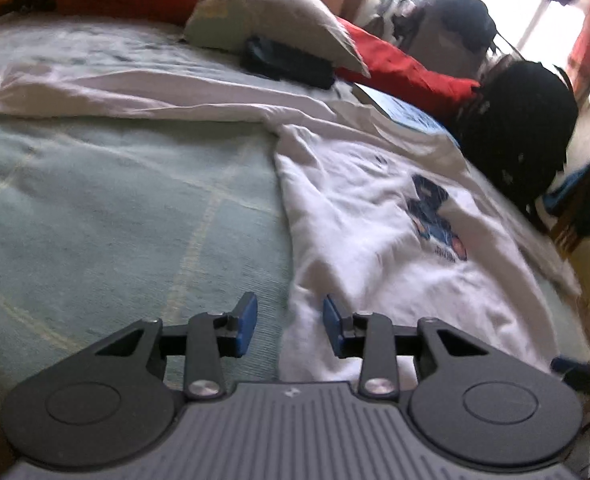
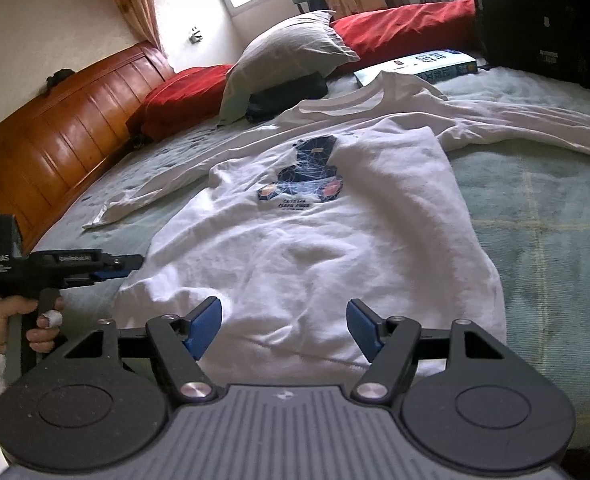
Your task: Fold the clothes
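White long-sleeved sweatshirt spread on the bed.
It lies face up at frame centre, blue chest print showing, sleeves stretched sideways, fabric lightly wrinkled.

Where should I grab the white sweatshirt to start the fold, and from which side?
Take the white sweatshirt at its bottom hem, at the two near corners. The hem lies flat along the bed's near edge, right below both open grippers, so come in from the near side, low and level. The left gripper sits at the corner by its edge; the right gripper hangs over mid-hem and should probably shift outward.
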